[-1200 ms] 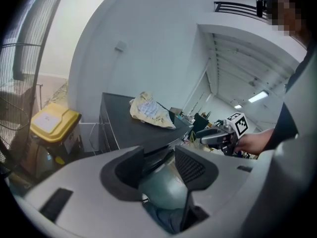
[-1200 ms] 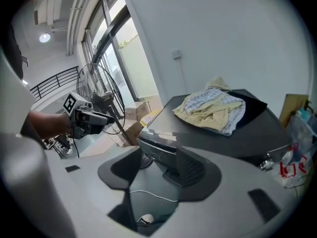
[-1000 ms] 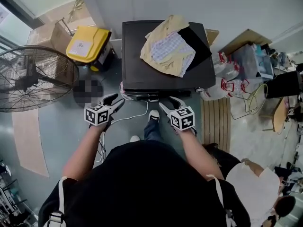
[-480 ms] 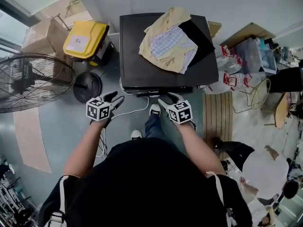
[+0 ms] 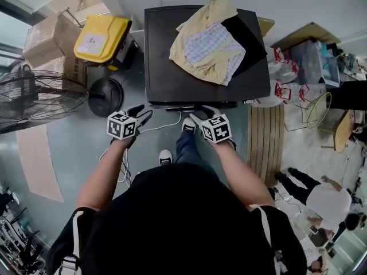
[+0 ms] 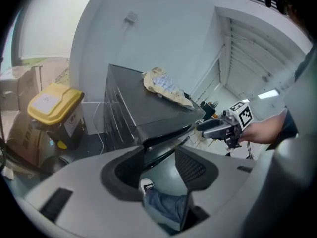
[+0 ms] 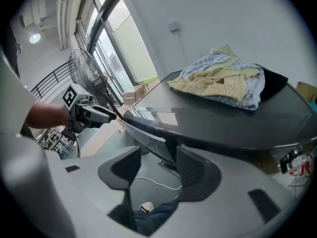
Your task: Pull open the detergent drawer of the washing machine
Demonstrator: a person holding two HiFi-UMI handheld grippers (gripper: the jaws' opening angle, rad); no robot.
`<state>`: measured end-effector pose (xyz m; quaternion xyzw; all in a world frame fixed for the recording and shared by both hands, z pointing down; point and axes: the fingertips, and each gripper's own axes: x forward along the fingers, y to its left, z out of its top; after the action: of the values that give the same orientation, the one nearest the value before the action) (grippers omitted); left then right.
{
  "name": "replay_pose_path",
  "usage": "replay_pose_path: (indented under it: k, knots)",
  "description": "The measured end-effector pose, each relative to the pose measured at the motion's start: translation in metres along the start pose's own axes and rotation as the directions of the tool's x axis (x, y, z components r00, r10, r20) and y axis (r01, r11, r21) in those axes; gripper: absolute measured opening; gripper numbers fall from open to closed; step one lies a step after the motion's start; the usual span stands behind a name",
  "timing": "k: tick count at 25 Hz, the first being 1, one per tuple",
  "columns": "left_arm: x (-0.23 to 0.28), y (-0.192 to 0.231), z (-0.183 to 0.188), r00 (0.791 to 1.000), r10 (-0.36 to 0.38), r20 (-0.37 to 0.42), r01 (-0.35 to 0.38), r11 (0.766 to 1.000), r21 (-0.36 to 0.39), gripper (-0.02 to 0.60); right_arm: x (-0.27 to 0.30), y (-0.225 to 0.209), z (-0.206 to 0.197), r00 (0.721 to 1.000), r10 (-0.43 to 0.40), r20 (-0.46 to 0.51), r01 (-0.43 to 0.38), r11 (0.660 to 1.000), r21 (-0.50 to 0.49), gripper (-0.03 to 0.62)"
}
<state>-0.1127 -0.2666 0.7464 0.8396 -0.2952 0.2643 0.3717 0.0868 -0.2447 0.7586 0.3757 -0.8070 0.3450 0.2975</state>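
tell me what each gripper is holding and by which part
Nothing is held. The left gripper and right gripper both have their jaws apart and empty, in front of the washing machine.

The washing machine point(image 5: 160, 79) is dark and boxy, standing square against the pale wall. Its detergent drawer cannot be made out.

I wear a black short-sleeved top point(image 5: 183, 222), blue jeans point(image 5: 186, 148) and white shoes point(image 5: 165, 156); white straps point(image 5: 73, 234) cross my shoulders. My left claw point(image 5: 143, 114) and right claw point(image 5: 200, 117) are grey with black ribbed pads point(image 6: 192, 165), each carrying a white cube point(image 5: 122, 125) of black square markers.
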Motion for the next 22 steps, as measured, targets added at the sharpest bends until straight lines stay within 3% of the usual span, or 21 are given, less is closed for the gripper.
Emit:
replay_pose_path:
  k: [22]
  knots:
    - [0.043,0.011,-0.02,0.996,-0.006,-0.087,0.011,0.998,0.059,0.173,0.035,0.0,-0.009,0.998,0.047,-0.041,-0.047,0.999,-0.01,0.219]
